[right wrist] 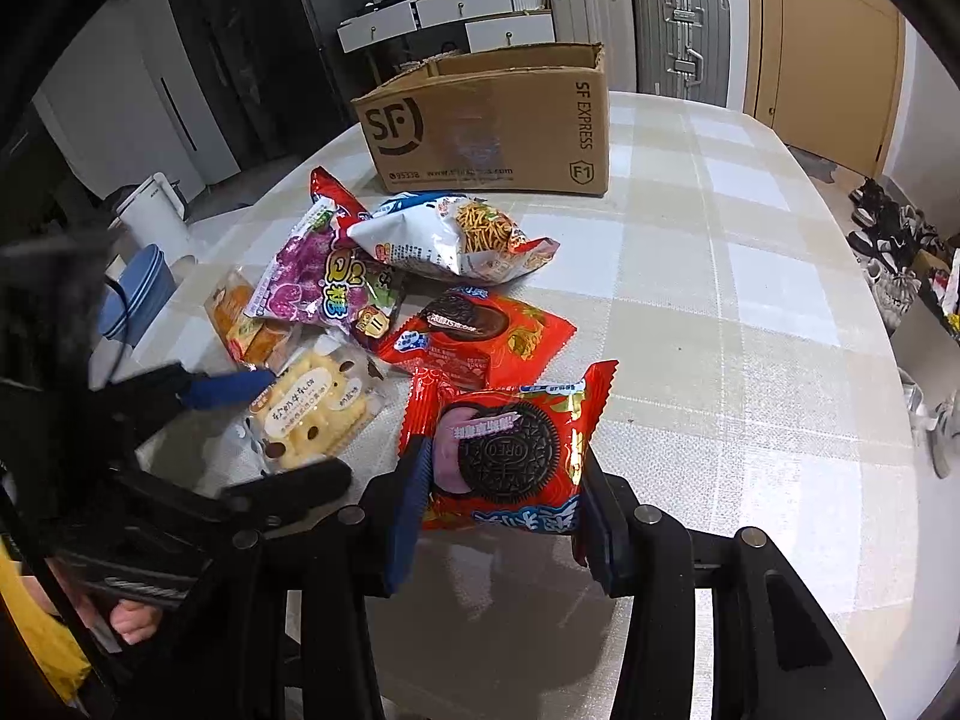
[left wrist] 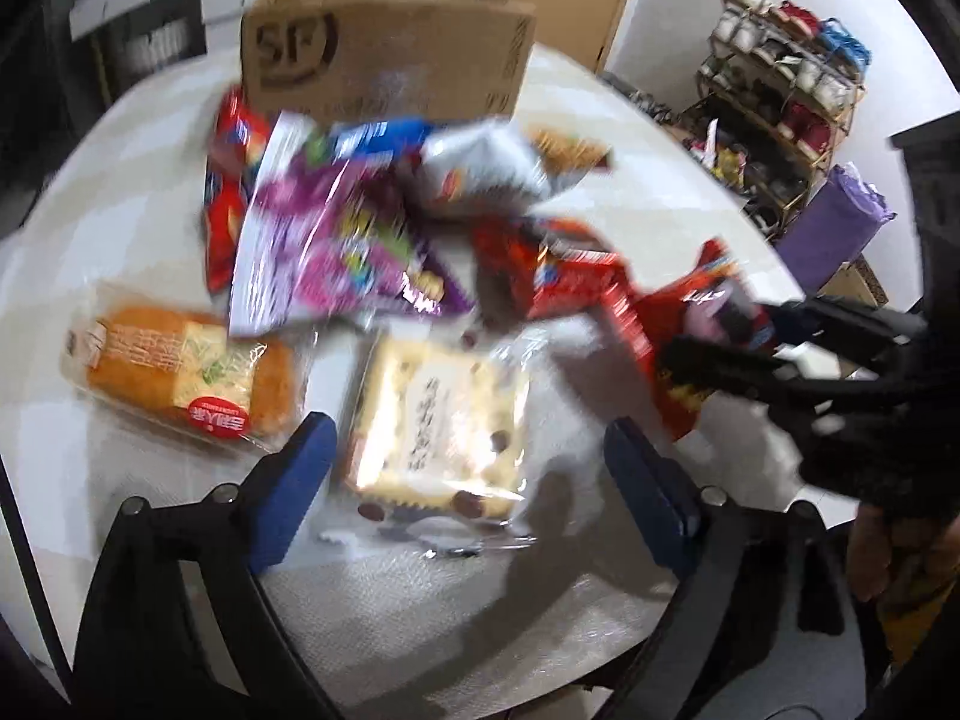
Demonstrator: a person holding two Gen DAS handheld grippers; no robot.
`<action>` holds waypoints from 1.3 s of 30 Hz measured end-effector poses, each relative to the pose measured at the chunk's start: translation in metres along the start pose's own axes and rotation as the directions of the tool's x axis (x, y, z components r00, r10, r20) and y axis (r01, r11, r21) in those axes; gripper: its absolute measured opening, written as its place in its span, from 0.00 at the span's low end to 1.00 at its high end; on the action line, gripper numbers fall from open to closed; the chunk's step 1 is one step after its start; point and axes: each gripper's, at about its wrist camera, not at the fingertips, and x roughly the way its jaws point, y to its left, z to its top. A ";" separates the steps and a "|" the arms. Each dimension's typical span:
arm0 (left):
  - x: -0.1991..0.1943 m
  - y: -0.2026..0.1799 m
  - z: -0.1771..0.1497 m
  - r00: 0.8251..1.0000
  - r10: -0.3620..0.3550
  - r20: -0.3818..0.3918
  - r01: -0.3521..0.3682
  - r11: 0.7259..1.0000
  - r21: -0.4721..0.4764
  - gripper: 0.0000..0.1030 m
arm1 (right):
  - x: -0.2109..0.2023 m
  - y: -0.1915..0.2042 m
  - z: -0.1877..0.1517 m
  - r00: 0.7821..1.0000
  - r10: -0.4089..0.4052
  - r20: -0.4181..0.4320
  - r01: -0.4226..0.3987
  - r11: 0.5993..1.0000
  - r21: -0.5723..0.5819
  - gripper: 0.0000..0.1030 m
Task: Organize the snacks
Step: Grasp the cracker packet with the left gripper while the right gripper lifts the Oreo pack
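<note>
While left hand-held gripper (left wrist: 468,468) gapes, right hand-held gripper (right wrist: 501,510) clamps Oreo pack (right wrist: 510,450); box (right wrist: 486,126) contents unseen.

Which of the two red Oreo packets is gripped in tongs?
The nearer Oreo packet, clamped in the right tongs; the other Oreo packet lies free on the table.

A big table (right wrist: 750,276) has a checked cloth. Behind it stand two suitcases (right wrist: 636,30), white drawers (right wrist: 444,12) and a brown door (right wrist: 834,48).
</note>
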 end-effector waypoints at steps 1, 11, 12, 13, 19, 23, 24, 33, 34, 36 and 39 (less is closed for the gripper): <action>0.000 -0.003 -0.001 1.000 0.028 0.006 -0.028 0.999 0.019 0.87 | 0.000 -0.001 0.000 1.000 0.001 0.001 -0.001 1.000 0.001 0.44; 0.002 -0.014 0.002 0.996 0.084 0.020 -0.085 0.995 0.057 0.54 | -0.002 -0.003 0.000 1.000 0.020 0.001 -0.020 1.000 0.012 0.44; 0.002 -0.013 0.003 0.997 0.079 0.020 -0.080 0.995 0.055 0.54 | -0.003 -0.003 -0.001 1.000 0.020 0.002 -0.020 1.000 0.011 0.44; 0.003 -0.012 0.004 0.996 0.082 0.020 -0.083 0.995 0.055 0.54 | -0.003 -0.002 -0.001 1.000 0.020 0.003 -0.020 1.000 0.009 0.44; -0.003 -0.010 -0.001 0.998 0.061 0.018 -0.062 0.997 0.052 0.54 | -0.003 0.000 -0.001 1.000 0.016 0.007 -0.016 1.000 0.008 0.44; -0.014 -0.006 -0.002 0.998 0.042 0.046 -0.044 0.999 0.031 0.54 | -0.003 -0.003 0.000 1.000 0.021 0.009 -0.021 0.999 0.026 0.44; -0.018 -0.005 -0.002 0.998 0.037 0.052 -0.038 0.999 0.026 0.54 | -0.003 -0.004 0.000 1.000 0.023 0.010 -0.023 0.999 0.033 0.44; -0.055 0.001 -0.002 0.988 -0.003 0.153 0.004 1.000 -0.001 0.54 | -0.023 -0.013 0.003 0.992 0.079 0.098 -0.088 0.992 0.094 0.44; -0.060 0.001 -0.002 0.985 -0.003 0.171 0.003 1.000 -0.001 0.54 | -0.026 -0.012 0.003 0.991 0.082 0.108 -0.092 0.991 0.094 0.44; -0.073 0.002 -0.003 0.978 -0.007 0.206 0.009 1.000 -0.009 0.54 | -0.031 -0.009 0.003 0.987 0.091 0.135 -0.104 0.990 0.090 0.44; -0.090 0.007 -0.004 0.969 0.000 0.246 0.006 1.000 -0.027 0.54 | -0.037 -0.006 0.005 0.980 0.106 0.166 -0.123 0.988 0.091 0.44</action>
